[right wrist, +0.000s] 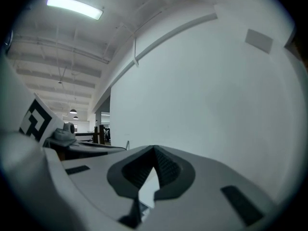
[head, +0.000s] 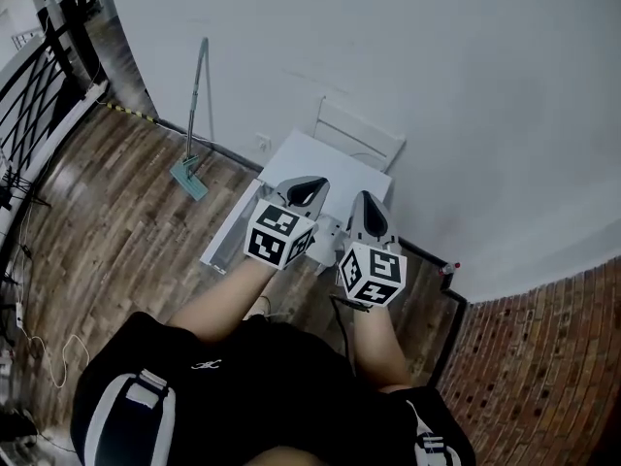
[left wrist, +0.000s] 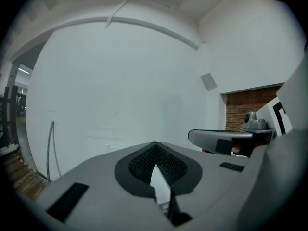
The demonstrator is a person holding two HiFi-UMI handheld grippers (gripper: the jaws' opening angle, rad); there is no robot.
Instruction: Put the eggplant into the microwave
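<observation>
White wall (right wrist: 202, 81) is all that lies ahead of both sets of jaws. My left gripper (left wrist: 155, 163) is closed tight with nothing between its pads. My right gripper (right wrist: 153, 170) is pressed together and bare too. Both hang high and side by side, with the white worktop (head: 330, 158) well below them. Neither eggplant nor microwave shows in any view, so I cannot say where the eggplant lies. Empty, raised grippers would suit an eggplant waiting to be fetched, or one already inside the microwave. On that I can settle no next move.
</observation>
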